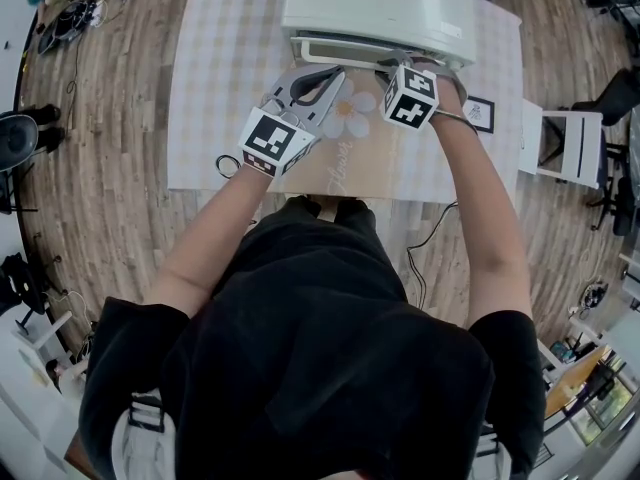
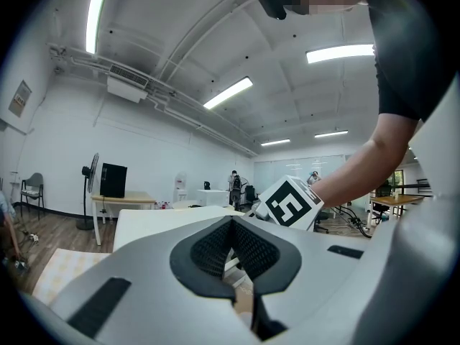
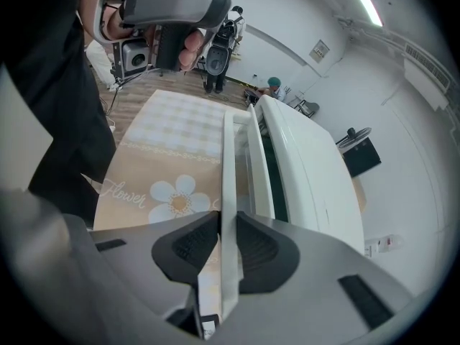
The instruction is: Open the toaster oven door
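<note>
Beige flower-print tablecloth (image 1: 230, 88) under boxy white toaster oven (image 1: 380, 8) at far edge, right gripper (image 3: 228, 228) clamped on slim white door-handle bar (image 3: 228, 167), left gripper (image 1: 335, 76) closed empty beside it; risks grip sliding off bar on skewed pull, or dragging unbraced oven forward.

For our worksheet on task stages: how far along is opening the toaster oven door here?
Done: the right tool is closed on the white handle of the door. In hand: that grip, with no pull showing yet; the door looks upright against the toaster oven. Left: swinging the door down. The left tool is shut and empty.
</note>
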A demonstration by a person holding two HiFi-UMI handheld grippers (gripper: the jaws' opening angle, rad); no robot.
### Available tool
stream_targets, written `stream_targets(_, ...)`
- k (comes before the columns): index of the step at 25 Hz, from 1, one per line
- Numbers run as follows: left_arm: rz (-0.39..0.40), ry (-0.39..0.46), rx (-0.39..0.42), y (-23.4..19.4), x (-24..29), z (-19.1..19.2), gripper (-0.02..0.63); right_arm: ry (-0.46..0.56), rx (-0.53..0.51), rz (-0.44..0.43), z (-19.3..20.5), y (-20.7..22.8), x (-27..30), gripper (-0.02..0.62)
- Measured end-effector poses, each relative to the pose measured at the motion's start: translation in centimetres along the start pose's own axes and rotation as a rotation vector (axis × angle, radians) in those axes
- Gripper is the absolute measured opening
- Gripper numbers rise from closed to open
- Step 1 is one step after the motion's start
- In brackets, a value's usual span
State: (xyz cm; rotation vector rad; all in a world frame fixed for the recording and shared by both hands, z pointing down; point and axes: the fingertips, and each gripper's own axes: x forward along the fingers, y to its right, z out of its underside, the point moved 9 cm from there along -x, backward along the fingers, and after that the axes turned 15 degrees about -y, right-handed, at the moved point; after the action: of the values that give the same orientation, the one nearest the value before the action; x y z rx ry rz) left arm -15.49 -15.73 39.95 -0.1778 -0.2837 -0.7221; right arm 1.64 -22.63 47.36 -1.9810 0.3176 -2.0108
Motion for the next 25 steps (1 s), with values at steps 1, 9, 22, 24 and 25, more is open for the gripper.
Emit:
stream_targets(1, -0.002, 0.001, -0.001, 0.1, -0.1, 0.1, 0.012, -0.003, -0.002, 0.002, 0.0, -0.2, 0.0, 0.094)
stream_targets(9, -0.009, 0.021, 0.003, 1.6, -0.8, 0.3, 0.012, -0.02, -0.008, 0.059, -0.2, -1.7, 0.0, 0.094)
stream_targets(22, -0.01, 0.015, 0.008, 2.5, -1.5, 1.0, 0.012, -0.016, 0.04, 0.164, -0.1, -4.1, 0.1, 0.098)
stream_targets(24, -0.009, 0.015, 0.009, 2.6, -1.6, 1.1, 0.012, -0.014, 0.041, 0.176, -0.1, -4.6, 0.2, 0.098)
stream_targets(25, -0.008, 0.014, 0.01, 2.6, -1.6, 1.1, 0.012, -0.014, 0.042, 0.181, -0.1, -4.9, 0.2, 0.098)
